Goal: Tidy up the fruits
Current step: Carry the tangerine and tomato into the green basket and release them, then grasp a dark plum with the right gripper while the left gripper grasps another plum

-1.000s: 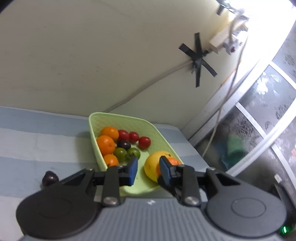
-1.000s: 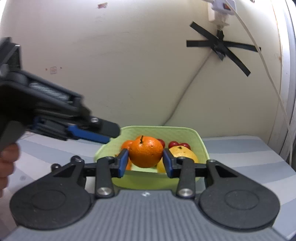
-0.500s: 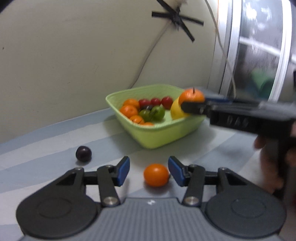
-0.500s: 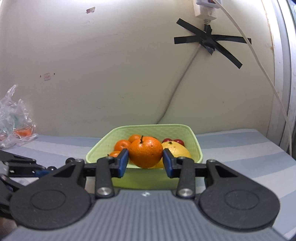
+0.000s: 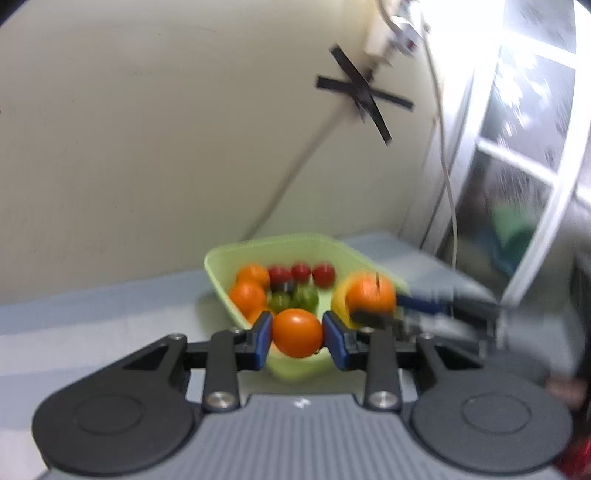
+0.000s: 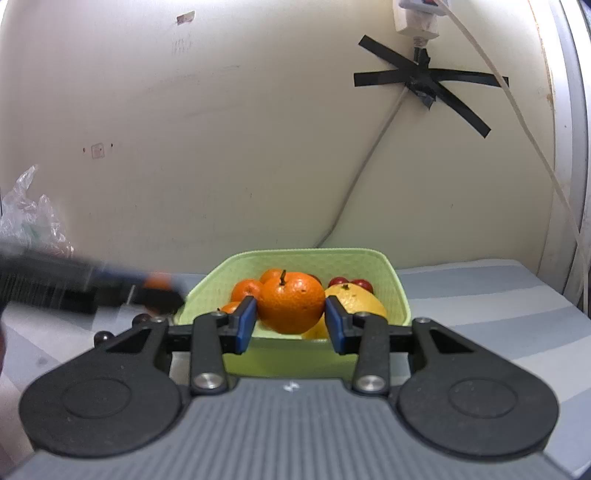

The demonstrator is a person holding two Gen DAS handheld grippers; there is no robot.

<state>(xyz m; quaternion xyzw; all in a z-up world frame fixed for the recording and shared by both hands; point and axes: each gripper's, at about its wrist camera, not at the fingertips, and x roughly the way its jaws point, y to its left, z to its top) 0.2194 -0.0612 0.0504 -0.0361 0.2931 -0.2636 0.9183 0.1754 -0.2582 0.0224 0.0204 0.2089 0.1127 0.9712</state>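
Observation:
A light green basket (image 5: pixel 221 258) (image 6: pixel 399 291) stands on the striped cloth by the wall and holds several oranges, red and green small fruits and a yellow fruit (image 6: pixel 354 299). My left gripper (image 5: pixel 297 334) is shut on a smooth small orange fruit (image 5: pixel 297 332), held in the air just before the basket's near rim. My right gripper (image 6: pixel 290 319) is shut on a stemmed orange (image 6: pixel 291 301) (image 5: pixel 371 293), held over the basket's near edge. The right gripper shows blurred at the right of the left wrist view, and the left gripper shows blurred at the left of the right wrist view.
Two small dark fruits (image 6: pixel 142 318) (image 6: pixel 102 336) lie on the cloth left of the basket. A crumpled plastic bag (image 6: pixel 26 218) sits at the far left by the wall. A taped cable and power strip (image 6: pixel 417 14) hang on the wall. A window frame (image 5: pixel 535 192) is to the right.
My left gripper closed on the small orange fruit that lay on the cloth and lifted it toward the basket. My right gripper holds its stemmed orange almost unmoved over the basket.

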